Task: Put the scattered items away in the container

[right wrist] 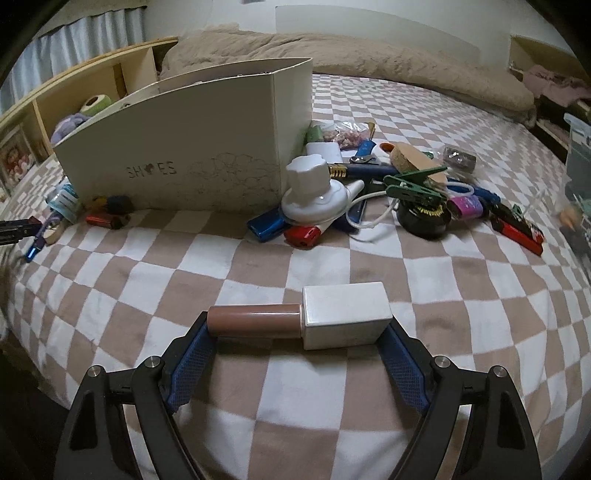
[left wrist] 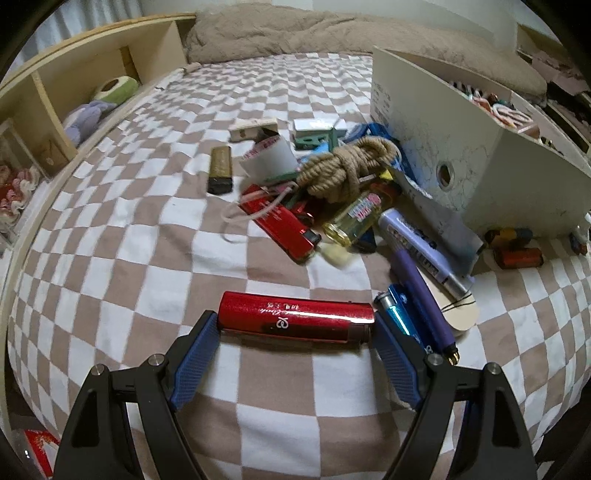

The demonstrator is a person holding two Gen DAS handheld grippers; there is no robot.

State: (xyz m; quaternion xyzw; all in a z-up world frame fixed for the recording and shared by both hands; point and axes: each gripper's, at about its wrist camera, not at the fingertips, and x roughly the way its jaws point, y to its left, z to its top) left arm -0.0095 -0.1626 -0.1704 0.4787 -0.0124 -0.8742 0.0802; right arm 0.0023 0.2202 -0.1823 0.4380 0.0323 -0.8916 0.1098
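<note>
the left gripper (left wrist: 295,334) is clamped on a red lighter (left wrist: 295,319), the right gripper (right wrist: 297,330) on a lipstick (right wrist: 299,319). next, i think, both go up into the shoe box (right wrist: 177,147), upper left.

We're in a bedroom, folks, in somebody's home. A bed fills both views, spread with a brown-and-white checkered blanket (right wrist: 258,258), and a rumpled beige duvet (left wrist: 314,33) is bunched along its far end. Beside the mattress stands a wooden shelf unit (left wrist: 92,59) with soft toys tucked in its cubbies (one green, one lavender). Pale curtains (right wrist: 92,29) hang behind it. A cream shoe box (right wrist: 184,147), marked "SHOES", sits on the bedding among scattered lighters, cosmetics and clips: plain household clutter.
</note>
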